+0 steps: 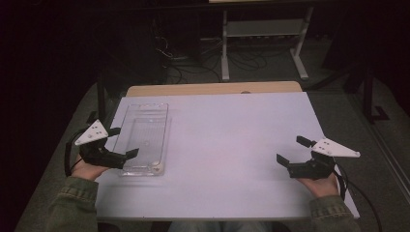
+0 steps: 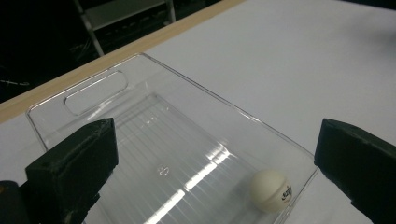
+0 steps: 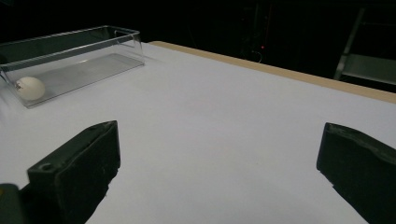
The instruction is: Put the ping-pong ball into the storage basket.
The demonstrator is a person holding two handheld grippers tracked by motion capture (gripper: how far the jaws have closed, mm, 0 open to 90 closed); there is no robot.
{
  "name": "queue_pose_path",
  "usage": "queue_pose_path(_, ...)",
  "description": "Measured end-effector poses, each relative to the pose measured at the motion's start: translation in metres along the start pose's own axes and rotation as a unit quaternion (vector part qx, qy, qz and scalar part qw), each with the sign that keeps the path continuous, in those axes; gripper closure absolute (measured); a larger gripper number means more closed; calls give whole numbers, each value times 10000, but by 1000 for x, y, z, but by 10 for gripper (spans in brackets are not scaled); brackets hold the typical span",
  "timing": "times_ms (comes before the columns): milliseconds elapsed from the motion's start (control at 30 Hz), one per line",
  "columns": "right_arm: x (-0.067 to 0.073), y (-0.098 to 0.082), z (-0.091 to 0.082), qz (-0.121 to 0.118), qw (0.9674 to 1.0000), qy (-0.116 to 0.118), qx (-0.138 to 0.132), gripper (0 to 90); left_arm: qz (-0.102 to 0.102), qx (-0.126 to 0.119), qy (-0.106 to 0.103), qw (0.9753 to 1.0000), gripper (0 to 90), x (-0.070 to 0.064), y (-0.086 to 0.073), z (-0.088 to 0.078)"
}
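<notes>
In the high view, a white counter (image 1: 232, 145) fills the middle of the frame. A clear plastic tray (image 1: 145, 116) lies at centre left, its long side running away from the person. The left gripper (image 1: 124, 143) hangs over the tray's near-left edge with its fingers spread wide, grasping nothing. At lower right, the right gripper (image 1: 291, 150) is held well apart from the tray, fingers likewise released. A pale blob in the tray's near corner is probably the ball (image 1: 157, 166), though it is dim here.

In the left gripper view, the white table-tennis ball (image 2: 270, 190) sits at lower right, inside the tray against its near end wall, between the two open fingers (image 2: 74, 163).

In the right gripper view, tray and ball appear at upper left, beyond bare counter.

The ball looks light, hard, smooth and apt to roll; a gentle pinch across its middle seems best. The tray looks stiff and slick, best taken by a wall or its handle slot (image 2: 95, 92).
</notes>
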State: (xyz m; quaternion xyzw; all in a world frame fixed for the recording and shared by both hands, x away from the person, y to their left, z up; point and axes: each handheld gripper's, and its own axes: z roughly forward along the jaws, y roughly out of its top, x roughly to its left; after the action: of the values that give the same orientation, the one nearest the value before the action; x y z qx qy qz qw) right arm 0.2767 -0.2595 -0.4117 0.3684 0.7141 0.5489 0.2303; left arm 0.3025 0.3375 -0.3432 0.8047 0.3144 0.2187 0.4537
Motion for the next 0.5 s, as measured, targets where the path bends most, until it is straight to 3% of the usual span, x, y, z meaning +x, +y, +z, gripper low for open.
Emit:
queue_pose_path(233, 0, 0, 0, -2, 10000, 5, -4, 0, -221, -349, 218, 9989, 0, 0, -14, -6)
queue_pose_path(367, 0, 0, 1, -6, 10000, 6, 36, 0, -474, -680, 223, 9963, 0, 1, -21, -11)
queue_pose_path(500, 0, 0, 1, 0, 10000, 2, 28, 0, -650, -860, 314, 9937, 0, 2, -30, -12)
